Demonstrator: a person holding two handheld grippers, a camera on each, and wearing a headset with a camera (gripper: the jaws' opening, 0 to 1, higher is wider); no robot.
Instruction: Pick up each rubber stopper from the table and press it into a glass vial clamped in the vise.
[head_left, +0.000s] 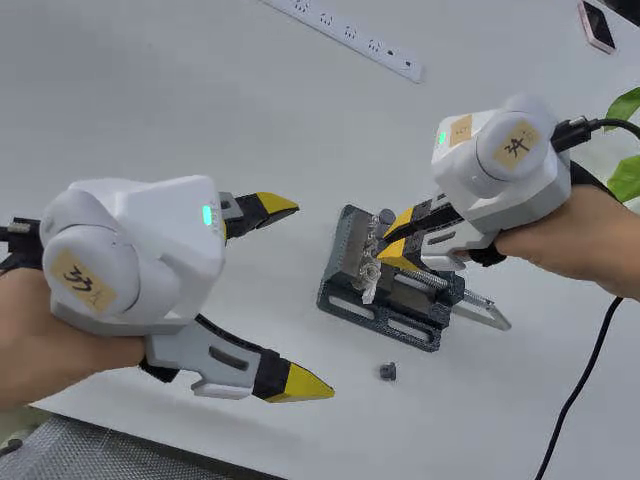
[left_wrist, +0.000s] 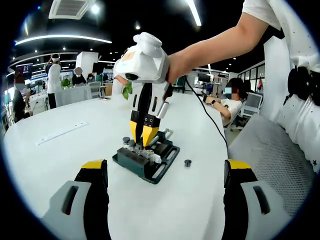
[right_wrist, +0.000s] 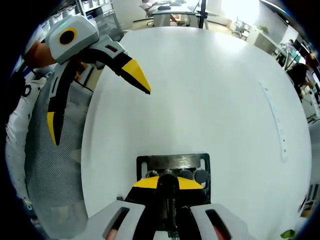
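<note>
Currently the right gripper (head_left: 395, 240) stands over the glass vials (head_left: 370, 258) in the vise (head_left: 385, 312), jaws drawn together; whether they pinch a stopper cannot be told. Off-axis pressure could crack a vial or tilt it in the clamp. One rubber stopper (head_left: 388, 371) lies on the desk (head_left: 200, 90) just near-side of the vise. The left gripper (head_left: 288, 295) hangs left, jaws spread, empty. A cable (head_left: 590, 370) trails right, obstructing nothing.

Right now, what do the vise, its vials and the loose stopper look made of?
Vise: matte dark grey body, likely painted metal, with a bare silvery handle. Vials: clear and glinting, apparently glass. Stopper: dull dark grey, no shine, probably rubber.
</note>
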